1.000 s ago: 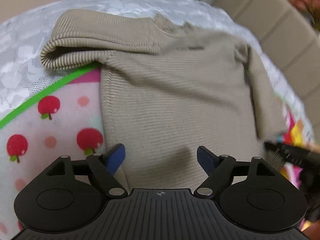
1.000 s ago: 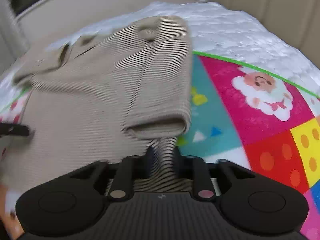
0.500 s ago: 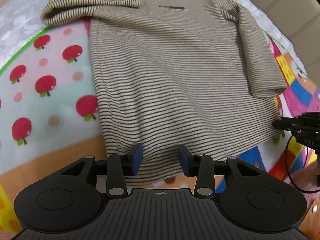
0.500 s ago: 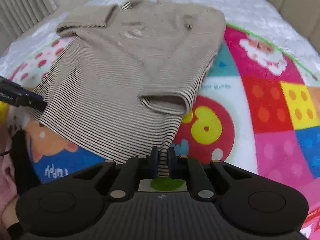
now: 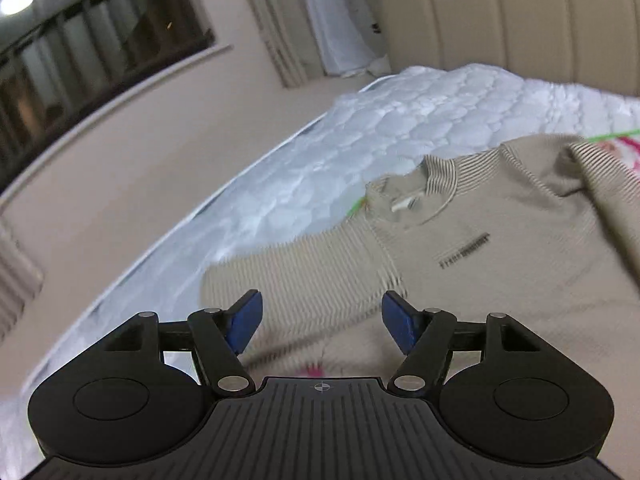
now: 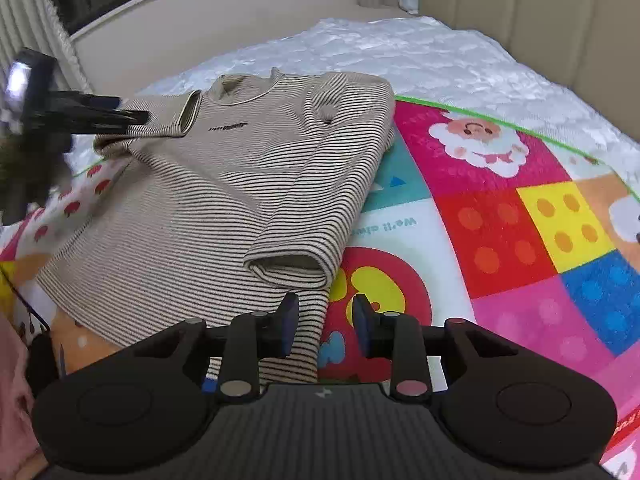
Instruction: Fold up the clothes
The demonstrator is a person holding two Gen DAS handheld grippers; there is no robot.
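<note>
A beige sweater with thin dark stripes lies flat on the mat, collar at the far end. Its right sleeve runs down the body, with the cuff just ahead of my right gripper. That gripper's jaws are opening; the hem corner lies loose under its left finger, unpinched. My left gripper hovers over the sweater's left sleeve with its jaws opening and nothing between the blue pads. From the right wrist view, the left gripper shows dark and blurred beside that sleeve.
A colourful play mat lies over a white quilted cover on the bed. A beige padded headboard stands behind, and a low beige wall runs along the left. A pink sleeve and a thin cable are at the near left.
The left gripper left the bottom hem, rose and swung to the left sleeve, jaws wider. The right gripper pulled the hem back, then its jaws parted off the corner they had pinched.
</note>
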